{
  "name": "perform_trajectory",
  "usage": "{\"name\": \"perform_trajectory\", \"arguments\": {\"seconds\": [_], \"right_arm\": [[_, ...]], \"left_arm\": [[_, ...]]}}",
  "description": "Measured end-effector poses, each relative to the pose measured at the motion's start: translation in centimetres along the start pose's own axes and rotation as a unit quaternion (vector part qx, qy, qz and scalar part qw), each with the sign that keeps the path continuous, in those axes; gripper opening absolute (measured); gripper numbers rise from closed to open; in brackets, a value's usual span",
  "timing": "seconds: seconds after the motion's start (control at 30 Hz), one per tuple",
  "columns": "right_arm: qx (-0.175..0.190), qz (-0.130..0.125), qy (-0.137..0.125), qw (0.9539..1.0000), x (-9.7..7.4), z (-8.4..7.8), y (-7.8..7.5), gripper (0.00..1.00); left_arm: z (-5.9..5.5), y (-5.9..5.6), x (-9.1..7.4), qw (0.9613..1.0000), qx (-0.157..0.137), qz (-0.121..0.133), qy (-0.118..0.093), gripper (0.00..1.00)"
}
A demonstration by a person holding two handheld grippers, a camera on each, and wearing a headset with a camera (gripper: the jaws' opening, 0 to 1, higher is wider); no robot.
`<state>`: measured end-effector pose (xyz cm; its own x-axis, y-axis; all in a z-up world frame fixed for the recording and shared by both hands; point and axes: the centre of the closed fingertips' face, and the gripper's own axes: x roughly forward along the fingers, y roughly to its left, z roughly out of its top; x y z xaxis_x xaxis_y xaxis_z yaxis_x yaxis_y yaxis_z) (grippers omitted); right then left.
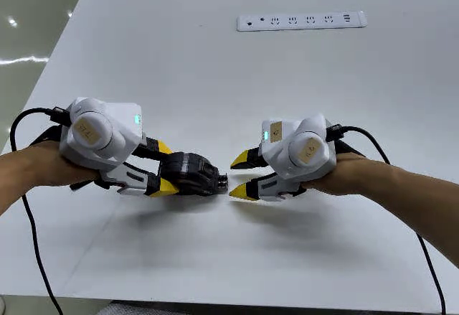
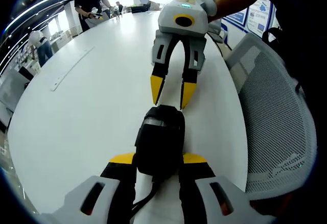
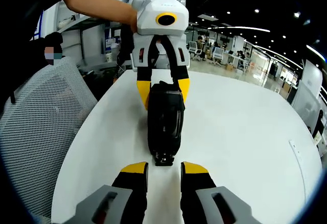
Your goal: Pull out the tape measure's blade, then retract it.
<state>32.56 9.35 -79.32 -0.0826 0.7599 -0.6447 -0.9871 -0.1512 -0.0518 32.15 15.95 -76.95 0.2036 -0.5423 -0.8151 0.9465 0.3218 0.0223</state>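
A black tape measure [image 1: 192, 174] rests on the white table, held between the yellow-tipped fingers of my left gripper [image 1: 163, 166], which is shut on its case [image 2: 160, 140]. Its blade tab [image 3: 163, 158] points at my right gripper [image 1: 239, 176], which stands open just in front of it. The tab sits just ahead of the right fingertips [image 3: 134, 169], untouched. In the left gripper view the right gripper [image 2: 170, 92] faces me, its tips just beyond the case. In the right gripper view the left gripper [image 3: 162, 87] clamps the tape measure [image 3: 164, 122] from behind.
A white power strip [image 1: 301, 21] lies flat at the far side of the table [image 1: 215, 78]. Black cables [image 1: 29, 222] trail from both grippers toward the near edge. A mesh chair [image 2: 276, 127] stands beside the table. People are far off in the room.
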Motion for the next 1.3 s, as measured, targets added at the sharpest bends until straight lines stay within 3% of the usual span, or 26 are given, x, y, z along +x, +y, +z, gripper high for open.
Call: {"name": "perform_trajectory", "arguments": {"seconds": [0.7,1.3], "right_arm": [[-0.006,0.019,0.015,0.9997,1.8,-0.3,0.1,0.13],[-0.003,0.017,0.016,0.9997,1.9,-0.4,0.1,0.10]], "left_arm": [[0.0,0.2,0.0,1.0000,0.007,-0.004,-0.002,0.25],[0.0,0.2,0.1,1.0000,0.001,-0.007,-0.005,0.25]]}}
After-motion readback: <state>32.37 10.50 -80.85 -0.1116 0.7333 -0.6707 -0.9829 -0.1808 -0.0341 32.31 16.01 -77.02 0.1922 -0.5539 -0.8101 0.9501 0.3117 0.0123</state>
